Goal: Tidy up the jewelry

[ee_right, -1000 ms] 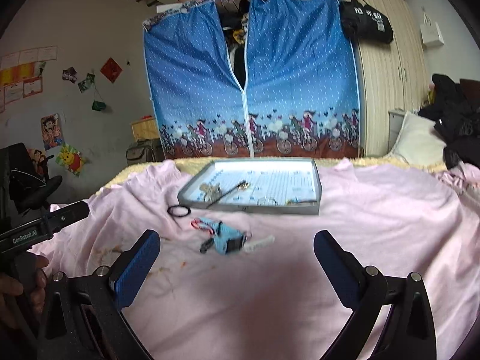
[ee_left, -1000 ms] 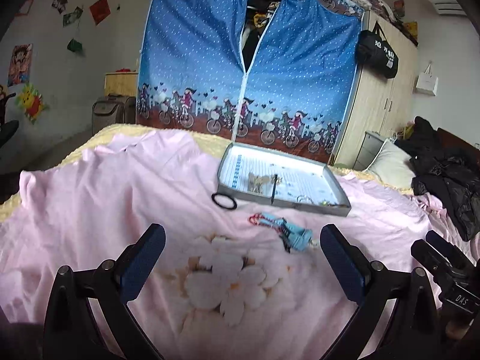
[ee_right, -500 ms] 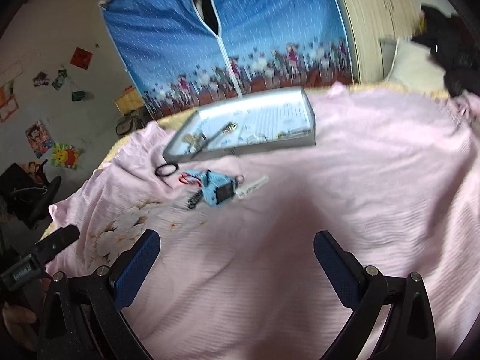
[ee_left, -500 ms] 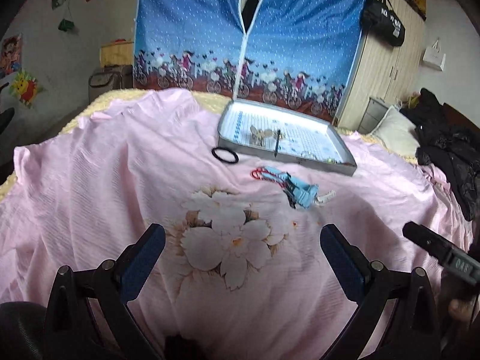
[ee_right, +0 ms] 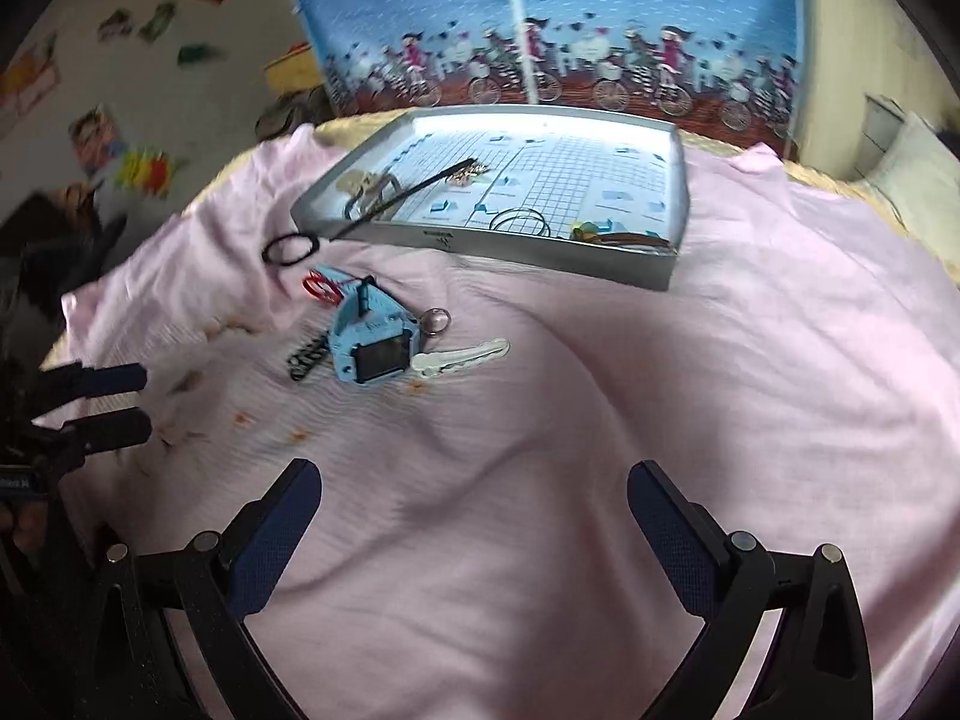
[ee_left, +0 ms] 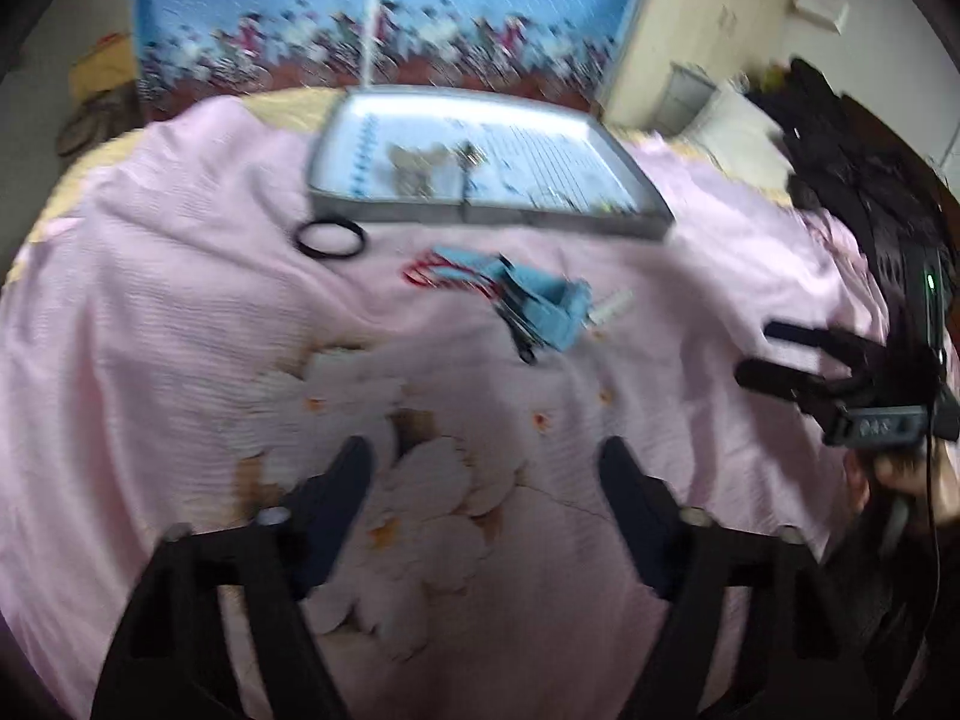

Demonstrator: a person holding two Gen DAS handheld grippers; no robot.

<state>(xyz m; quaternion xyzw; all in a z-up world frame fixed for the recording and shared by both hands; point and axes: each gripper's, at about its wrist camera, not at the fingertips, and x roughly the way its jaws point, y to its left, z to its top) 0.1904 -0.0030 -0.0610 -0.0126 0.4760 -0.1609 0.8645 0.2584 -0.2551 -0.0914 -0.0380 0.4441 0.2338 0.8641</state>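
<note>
- Soft, even daylight fills both views; its source lies outside the pictures.
- The left wrist view is smeared by motion blur, the blue curtain (ee_left: 384, 18) streaked and the tray (ee_left: 480, 213) soft-edged.
- The right wrist view is sharper in the middle: the key (ee_right: 462, 357) reads crisply, while wall posters (ee_right: 144, 165) at the left blur.
- Glare whitens the tray's far inner floor (ee_right: 540, 123).
- Gentle shadows fill folds of the pink sheet (ee_right: 660, 396).
- Fisheye distortion bends every edge; dark vignetting rounds the corners.
</note>
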